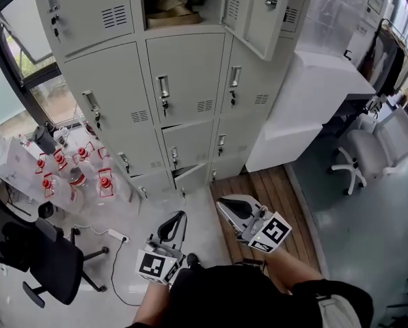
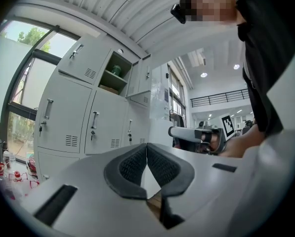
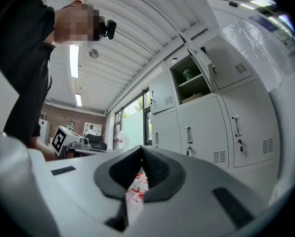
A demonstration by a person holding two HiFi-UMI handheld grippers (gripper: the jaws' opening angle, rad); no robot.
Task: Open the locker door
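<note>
Closest in, the left gripper [image 2: 146, 148] and right gripper [image 3: 141, 151] hang low by the person's waist. Each has its jaws pressed together on nothing, well apart from the grey locker bank [image 1: 190, 60] ahead. One upper locker door [image 1: 262, 12] stands swung open beside a shelf; most others look closed. Such a door is probably thin sheet steel: light, rigid, swinging easily once unlatched. The best hold is the slim upright handle [image 1: 162, 86], smooth metal that may slip, with a small key [image 1: 165, 104] below.

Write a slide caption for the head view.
Left tool and right tool, both shut, held low before pale grey metal lockers; one upper door open.
</note>
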